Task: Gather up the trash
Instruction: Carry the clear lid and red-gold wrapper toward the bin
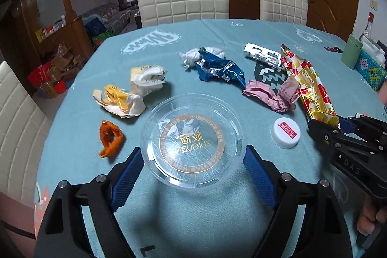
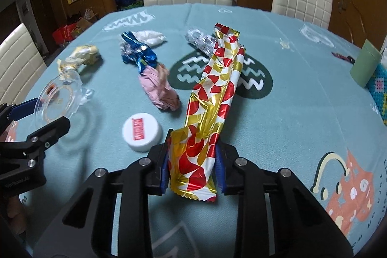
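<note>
Pinching crinkly red-gold foil wrapper [image 2: 212, 98] — right gripper [image 2: 193, 168]; left gripper [image 1: 193, 175] wide around clear round lid [image 1: 193, 139].

The left gripper [image 1: 193, 161] points forward and down, its blue-padded fingers [image 1: 127, 179] spread wide to either side of a clear lid [image 1: 193, 139], whether touching its rim cannot be told; the right gripper [image 2: 193, 166] tilts down alike, its jaws drawn in tight on the near end of a red-and-gold wrapper [image 2: 208, 117]; a hand [image 1: 370, 219] grips its handle.
</note>
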Motion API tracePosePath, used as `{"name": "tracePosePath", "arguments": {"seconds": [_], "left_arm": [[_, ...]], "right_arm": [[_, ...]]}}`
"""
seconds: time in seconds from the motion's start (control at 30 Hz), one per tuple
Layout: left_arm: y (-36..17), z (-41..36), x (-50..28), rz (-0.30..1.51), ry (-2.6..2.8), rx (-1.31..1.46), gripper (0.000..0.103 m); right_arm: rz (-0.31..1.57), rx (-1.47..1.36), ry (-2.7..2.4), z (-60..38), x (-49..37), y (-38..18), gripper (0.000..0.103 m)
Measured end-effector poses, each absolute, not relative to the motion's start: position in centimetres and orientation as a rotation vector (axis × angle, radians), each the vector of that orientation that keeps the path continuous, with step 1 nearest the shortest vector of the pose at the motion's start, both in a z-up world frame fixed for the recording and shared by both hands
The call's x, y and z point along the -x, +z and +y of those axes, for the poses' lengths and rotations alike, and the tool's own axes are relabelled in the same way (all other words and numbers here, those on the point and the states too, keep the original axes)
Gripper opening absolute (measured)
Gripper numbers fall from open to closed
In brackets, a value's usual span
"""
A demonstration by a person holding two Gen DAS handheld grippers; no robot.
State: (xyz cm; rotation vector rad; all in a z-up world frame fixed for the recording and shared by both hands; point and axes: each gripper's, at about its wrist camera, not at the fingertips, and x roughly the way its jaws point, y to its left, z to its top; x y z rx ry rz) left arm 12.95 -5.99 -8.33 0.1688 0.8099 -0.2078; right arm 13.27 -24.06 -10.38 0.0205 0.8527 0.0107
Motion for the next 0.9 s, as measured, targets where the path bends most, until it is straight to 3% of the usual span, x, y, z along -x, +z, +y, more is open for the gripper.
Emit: {"name": "tracePosePath", "arguments": {"seconds": [0.47,0.9], "left_arm": [[-6.0,-3.5,-9.4,0.693,-0.152,-0.220,0.081],[-5.0,4.0,-6.9,0.648,-0.023,-0.173,0.081]], "right_arm": [[0.736,0.155,0.146,-17.5,-10.4,-6.9,0.031],[0.686,0.322,0.305,-8.1,-9.1,-5.5,0.031]]}}
